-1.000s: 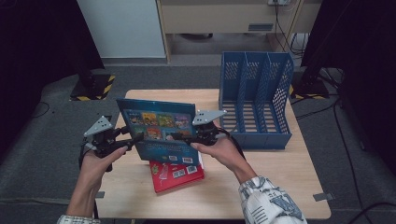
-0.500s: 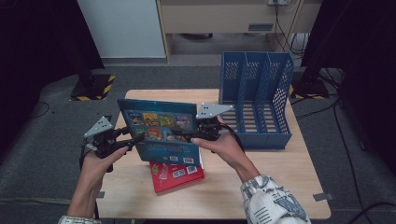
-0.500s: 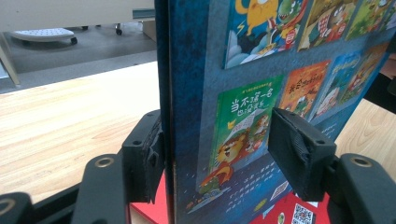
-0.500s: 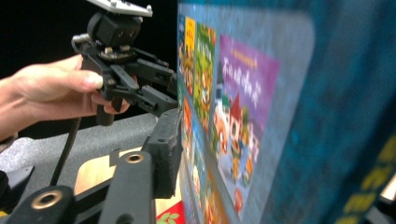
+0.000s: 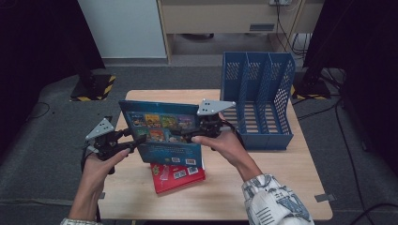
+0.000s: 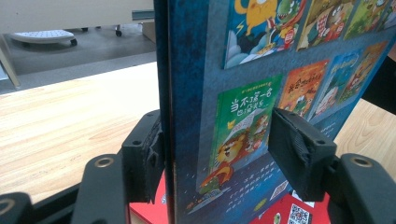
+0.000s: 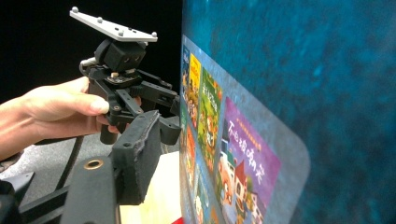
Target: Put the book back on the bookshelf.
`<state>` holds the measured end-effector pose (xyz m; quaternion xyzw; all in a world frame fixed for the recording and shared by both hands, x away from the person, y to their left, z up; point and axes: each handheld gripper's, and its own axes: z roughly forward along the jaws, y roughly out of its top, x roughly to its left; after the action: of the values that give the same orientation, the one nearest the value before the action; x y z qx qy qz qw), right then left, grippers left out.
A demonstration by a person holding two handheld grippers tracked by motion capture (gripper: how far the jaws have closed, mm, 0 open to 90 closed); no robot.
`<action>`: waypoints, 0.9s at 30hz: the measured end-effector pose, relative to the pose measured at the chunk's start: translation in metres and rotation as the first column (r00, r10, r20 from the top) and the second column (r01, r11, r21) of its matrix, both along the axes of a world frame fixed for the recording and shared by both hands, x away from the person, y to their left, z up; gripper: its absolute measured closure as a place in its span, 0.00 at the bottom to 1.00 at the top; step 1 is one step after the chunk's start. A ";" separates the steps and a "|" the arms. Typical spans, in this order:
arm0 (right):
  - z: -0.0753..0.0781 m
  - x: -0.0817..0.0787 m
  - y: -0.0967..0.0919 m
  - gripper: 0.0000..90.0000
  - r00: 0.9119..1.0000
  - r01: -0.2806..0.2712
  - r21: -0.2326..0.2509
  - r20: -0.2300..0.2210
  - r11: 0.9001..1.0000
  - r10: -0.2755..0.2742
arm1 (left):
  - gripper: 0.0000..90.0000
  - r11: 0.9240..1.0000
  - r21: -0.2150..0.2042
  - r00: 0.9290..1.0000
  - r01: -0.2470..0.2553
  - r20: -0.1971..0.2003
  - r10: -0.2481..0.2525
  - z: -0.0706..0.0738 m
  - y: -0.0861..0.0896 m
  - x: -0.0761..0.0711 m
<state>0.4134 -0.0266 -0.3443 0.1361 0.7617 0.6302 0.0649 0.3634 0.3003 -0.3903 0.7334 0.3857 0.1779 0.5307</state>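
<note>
A blue picture book (image 5: 162, 133) stands upright over the table, above a red book (image 5: 176, 176) that lies flat. My left gripper (image 5: 133, 143) is shut on the blue book's lower left edge. In the left gripper view its pads (image 6: 299, 149) clamp the cover (image 6: 243, 93) from both sides. My right gripper (image 5: 187, 136) is at the book's right side, and its jaws have just been opening. In the right gripper view one pad (image 7: 135, 158) stands clear of the cover (image 7: 280, 93), while the other jaw is hidden behind the book. The left gripper (image 7: 170, 112) shows beyond, held in a hand.
A blue slotted file rack (image 5: 263, 93) stands at the table's back right, its compartments facing me. The wooden table (image 5: 281, 187) has bare room at the front right. Beyond the table are a grey floor and a white cabinet (image 5: 124, 28).
The right gripper has risen a little and its jaws have come apart off the blue book. The left gripper and the book have stayed in place.
</note>
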 end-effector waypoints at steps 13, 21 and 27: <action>0.005 0.001 -0.004 0.59 1.000 -0.006 0.027 0.004 1.000 0.006 | 0.41 1.000 0.001 1.000 0.000 0.000 0.000 0.000 0.000 0.000; 0.011 0.001 -0.002 0.67 1.000 -0.028 0.038 0.010 0.999 0.028 | 0.41 1.000 0.001 1.000 0.005 0.007 -0.005 0.000 -0.003 0.000; 0.012 0.001 -0.003 0.77 0.999 -0.044 0.054 0.003 0.998 0.044 | 0.41 1.000 0.002 1.000 0.007 0.003 -0.007 0.000 -0.003 0.000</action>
<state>0.4145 -0.0293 -0.3321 0.1205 0.7472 0.6518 0.0481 0.3634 0.2968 -0.3901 0.7351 0.3822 0.1774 0.5311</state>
